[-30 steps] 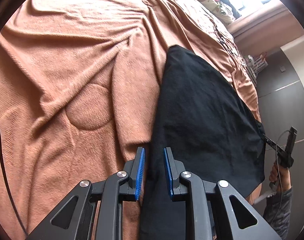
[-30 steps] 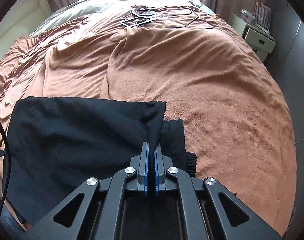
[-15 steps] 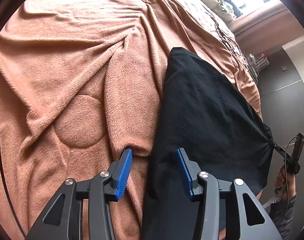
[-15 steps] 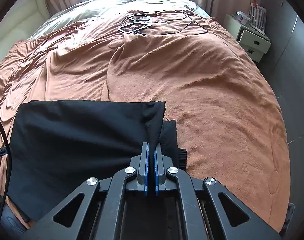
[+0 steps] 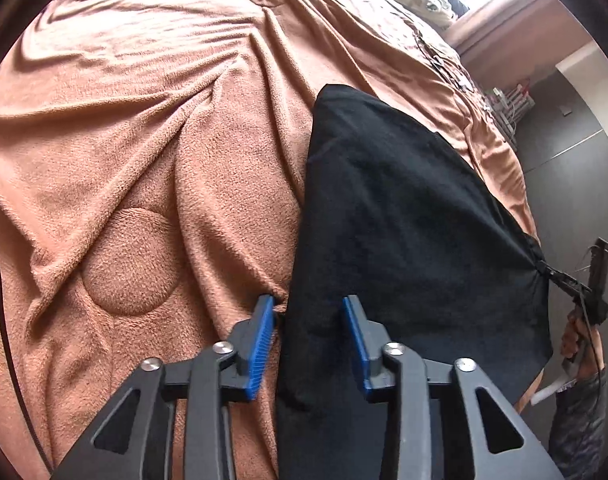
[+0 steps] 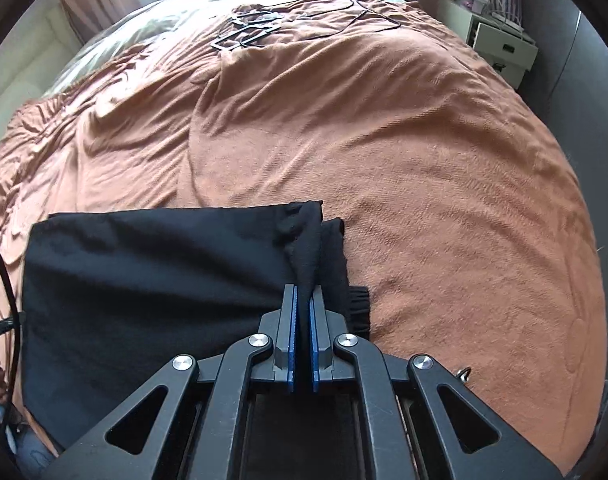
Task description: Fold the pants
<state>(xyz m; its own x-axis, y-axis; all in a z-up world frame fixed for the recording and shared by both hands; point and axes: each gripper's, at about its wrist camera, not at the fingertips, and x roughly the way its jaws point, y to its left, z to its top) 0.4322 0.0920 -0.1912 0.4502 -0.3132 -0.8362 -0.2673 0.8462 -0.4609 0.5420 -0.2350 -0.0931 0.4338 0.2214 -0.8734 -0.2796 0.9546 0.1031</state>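
The pants (image 5: 404, 220) lie along the bed's (image 5: 144, 140) near edge, one corner pinched by the right gripper (image 6: 303, 312), the opposite edge between the left gripper's (image 5: 308, 336) closing fingers (image 5: 260, 336).

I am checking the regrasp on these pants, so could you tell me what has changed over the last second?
The left gripper let go of the black pants: its jaws, nearly shut a second ago, spread wide around the edge and are now closing again, the pads not yet pressing the cloth. The right gripper stayed pinched on its corner, and the pants stayed flat on the brown blanket.
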